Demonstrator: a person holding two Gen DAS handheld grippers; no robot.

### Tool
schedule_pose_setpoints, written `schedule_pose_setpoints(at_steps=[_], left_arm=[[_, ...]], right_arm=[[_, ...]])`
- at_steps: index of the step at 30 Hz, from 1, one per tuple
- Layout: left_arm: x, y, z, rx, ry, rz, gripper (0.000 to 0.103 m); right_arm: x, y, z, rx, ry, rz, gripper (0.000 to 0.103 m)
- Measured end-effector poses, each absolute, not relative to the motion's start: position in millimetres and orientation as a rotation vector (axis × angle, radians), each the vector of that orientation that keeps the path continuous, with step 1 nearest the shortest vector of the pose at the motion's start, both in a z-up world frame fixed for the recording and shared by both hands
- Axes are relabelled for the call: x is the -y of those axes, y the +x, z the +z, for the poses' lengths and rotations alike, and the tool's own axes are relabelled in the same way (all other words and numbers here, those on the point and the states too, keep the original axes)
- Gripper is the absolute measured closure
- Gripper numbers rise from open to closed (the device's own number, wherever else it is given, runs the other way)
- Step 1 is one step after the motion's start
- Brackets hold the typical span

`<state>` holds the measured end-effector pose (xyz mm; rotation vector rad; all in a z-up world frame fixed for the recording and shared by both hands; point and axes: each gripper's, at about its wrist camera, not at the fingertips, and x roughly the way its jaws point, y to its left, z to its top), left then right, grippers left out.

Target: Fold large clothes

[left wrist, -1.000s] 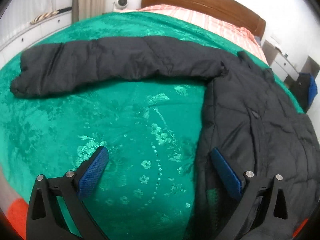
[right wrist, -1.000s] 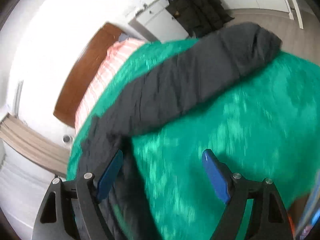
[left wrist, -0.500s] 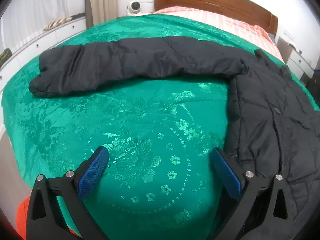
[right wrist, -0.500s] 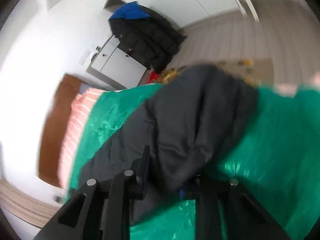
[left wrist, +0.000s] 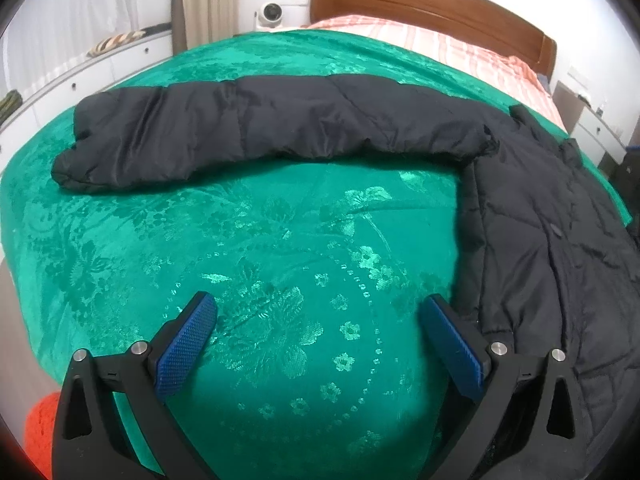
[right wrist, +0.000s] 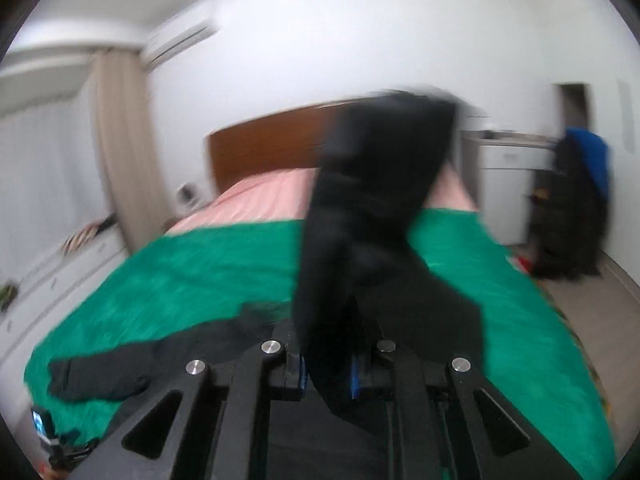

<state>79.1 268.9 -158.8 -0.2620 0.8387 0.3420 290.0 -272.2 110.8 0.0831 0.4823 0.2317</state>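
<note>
A black padded jacket lies on the green bedspread. Its body is at the right and one sleeve stretches flat to the left. My left gripper is open and empty, hovering above the bedspread with its right finger close to the jacket's left hem. My right gripper is shut on the jacket's other sleeve and holds it lifted above the bed, cuff end up. That view is blurred. The flat sleeve also shows in the right wrist view.
A wooden headboard and pink striped sheet are at the far end. White drawers run along the left. A dark and blue coat hangs by a white cabinet at the right. An orange thing lies off the bed corner.
My right gripper closed on the right sleeve and swung it up off the bed. My left gripper drew back leftwards from the hem, still open.
</note>
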Motion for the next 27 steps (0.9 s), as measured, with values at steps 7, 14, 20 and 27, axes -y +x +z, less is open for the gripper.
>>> schedule_pose_setpoints(at_steps=[7, 14, 20, 27], left_arm=[[-268.8, 77.7, -159.2, -0.836, -0.260, 0.332, 0.001], [-268.1, 77.4, -159.9, -0.835, -0.257, 0.339, 0.000], [-266.1, 78.4, -160.8, -0.832, -0.254, 0.353, 0.000], [-265.0, 79.5, -161.7, -0.829, -0.254, 0.360, 0.000]], right_arm=[[144.2, 347.6, -2.0, -0.789, 0.175, 0.372, 0.048], [106.4, 273.1, -58.8, -0.894, 0.203, 0.515, 0.047], [135.5, 212.9, -42.1, -0.814, 0.158, 0.519, 0.036], [165.3, 139.6, -29.7, -0.722, 0.026, 0.453, 0.031]])
